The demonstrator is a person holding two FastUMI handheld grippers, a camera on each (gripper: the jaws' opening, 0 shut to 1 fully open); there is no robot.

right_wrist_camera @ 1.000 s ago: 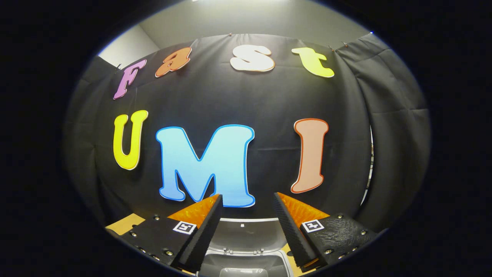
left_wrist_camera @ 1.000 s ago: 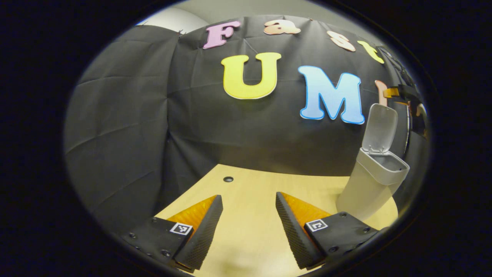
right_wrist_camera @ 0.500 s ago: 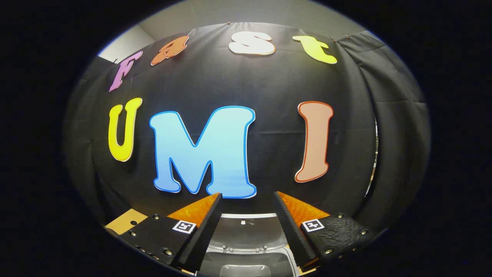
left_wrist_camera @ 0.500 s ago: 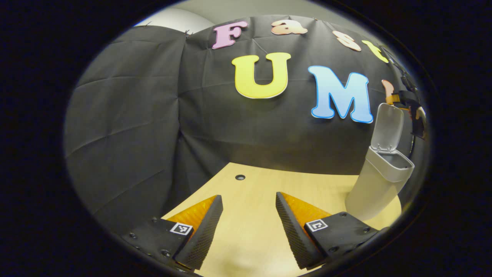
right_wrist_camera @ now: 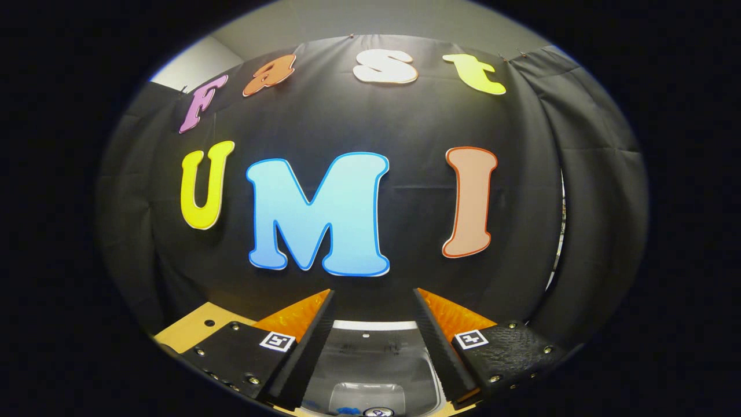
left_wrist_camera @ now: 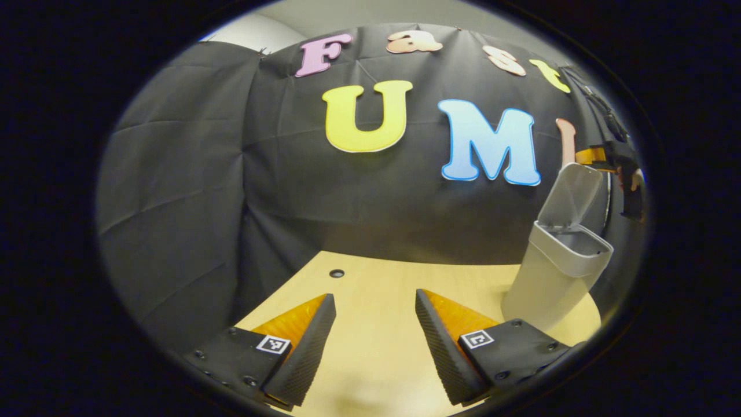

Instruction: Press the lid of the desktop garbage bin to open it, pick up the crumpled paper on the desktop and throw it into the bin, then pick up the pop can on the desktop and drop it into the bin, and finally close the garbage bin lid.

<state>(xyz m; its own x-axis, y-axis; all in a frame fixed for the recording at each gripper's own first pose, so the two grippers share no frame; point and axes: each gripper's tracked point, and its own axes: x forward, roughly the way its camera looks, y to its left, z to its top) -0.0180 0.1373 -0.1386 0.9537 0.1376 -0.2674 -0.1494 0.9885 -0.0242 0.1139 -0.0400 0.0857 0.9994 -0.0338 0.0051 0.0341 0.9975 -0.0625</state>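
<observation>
Garbage bin (left_wrist_camera: pixel 553 278) upright on desktop (left_wrist_camera: pixel 376 289), lid (left_wrist_camera: pixel 570 194) raised and tilted back. Left gripper (left_wrist_camera: pixel 375 324) left of bin, well apart, low over bare wood, fingers spread, holding nothing. Right gripper (right_wrist_camera: pixel 370 330) directly above bin (right_wrist_camera: pixel 370 376) mouth, fingers spread and empty. Something round visible down inside bin, too cropped to identify. Small hole (left_wrist_camera: pixel 336 273) in desktop far left of bin.

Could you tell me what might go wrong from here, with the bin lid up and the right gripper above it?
The lid stands nearly upright on the garbage bin; a push from behind might tip the tall, narrow bin. The right gripper hangs open above the opening, so a downward press could miss the lid and enter the bin. The left gripper is open, apart from the bin.
</observation>
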